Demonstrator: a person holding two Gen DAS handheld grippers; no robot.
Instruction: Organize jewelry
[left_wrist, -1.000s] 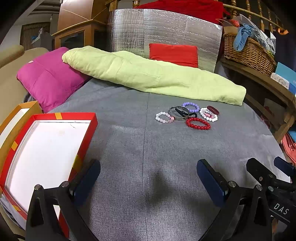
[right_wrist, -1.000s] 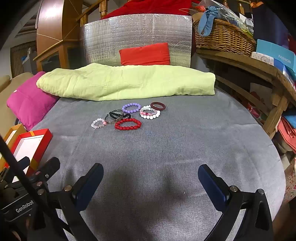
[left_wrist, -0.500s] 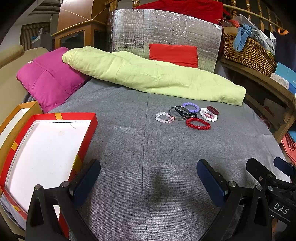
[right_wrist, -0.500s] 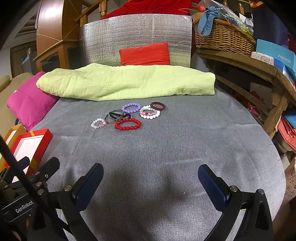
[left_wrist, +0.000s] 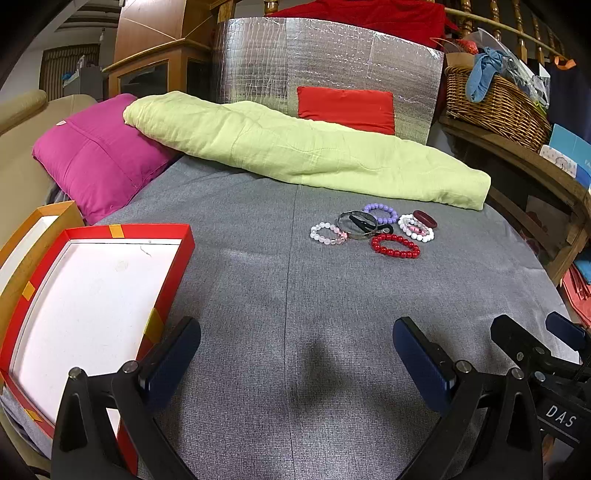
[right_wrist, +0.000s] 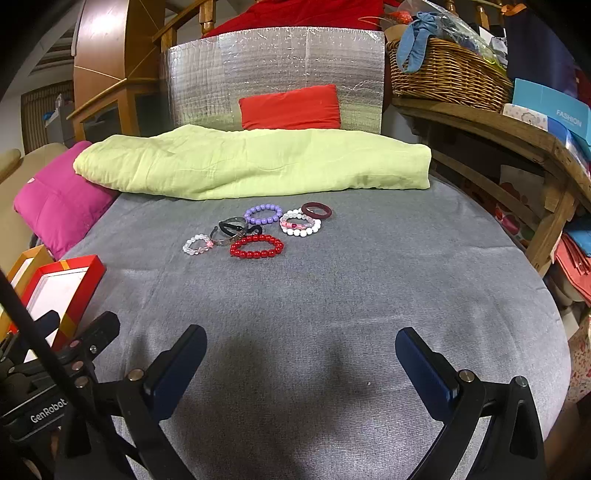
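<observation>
Several bracelets lie in a cluster on the grey cloth: a red bead bracelet (left_wrist: 395, 246) (right_wrist: 256, 246), a clear pink-white one (left_wrist: 328, 233) (right_wrist: 198, 244), a purple one (left_wrist: 380, 213) (right_wrist: 263, 214), a white bead one (left_wrist: 415, 228) (right_wrist: 300, 222), a dark red ring (left_wrist: 424, 218) (right_wrist: 316, 211) and a grey bangle with a black clip (left_wrist: 358, 224) (right_wrist: 231, 230). An open red box with a white floor (left_wrist: 88, 295) (right_wrist: 61, 286) sits at the left. My left gripper (left_wrist: 295, 350) is open and empty, beside the box. My right gripper (right_wrist: 301, 354) is open and empty, well short of the bracelets.
A folded green blanket (left_wrist: 295, 155) lies behind the bracelets, a magenta pillow (left_wrist: 96, 162) at the far left. A silver foil panel (left_wrist: 325, 66) with a red cushion stands at the back. A wooden shelf with a wicker basket (right_wrist: 443, 74) runs along the right. An orange box (left_wrist: 33, 232) borders the red one.
</observation>
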